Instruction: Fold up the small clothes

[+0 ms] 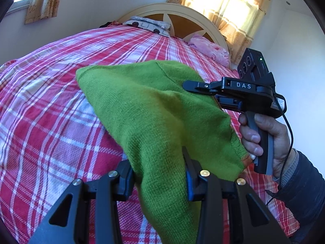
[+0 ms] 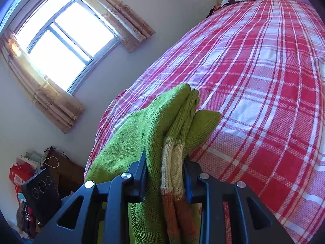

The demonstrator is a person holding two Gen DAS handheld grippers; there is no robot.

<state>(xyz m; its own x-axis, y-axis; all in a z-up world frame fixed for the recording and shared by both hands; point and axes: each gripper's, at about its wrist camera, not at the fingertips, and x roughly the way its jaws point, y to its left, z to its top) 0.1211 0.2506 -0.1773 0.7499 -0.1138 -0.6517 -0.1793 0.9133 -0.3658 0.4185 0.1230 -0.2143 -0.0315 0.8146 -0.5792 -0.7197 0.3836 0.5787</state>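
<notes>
A small green knit sweater (image 1: 146, 109) hangs stretched between both grippers above the red plaid bed (image 1: 50, 101). My left gripper (image 1: 160, 174) is shut on a bunch of its green fabric at the bottom of the left wrist view. The right gripper (image 1: 195, 87) shows at the right there, held by a hand, clamped on the sweater's other edge. In the right wrist view my right gripper (image 2: 164, 172) is shut on the sweater (image 2: 142, 126) where a cream and orange striped cuff or hem (image 2: 172, 162) bunches between the pads.
The plaid bedspread (image 2: 254, 81) covers the whole bed. Pillows (image 1: 148, 25) and a pink cloth (image 1: 211, 50) lie by the headboard (image 1: 182, 14). Curtained windows (image 2: 61, 40) are in the walls. Clutter and a cabinet (image 2: 61, 170) stand beside the bed's left.
</notes>
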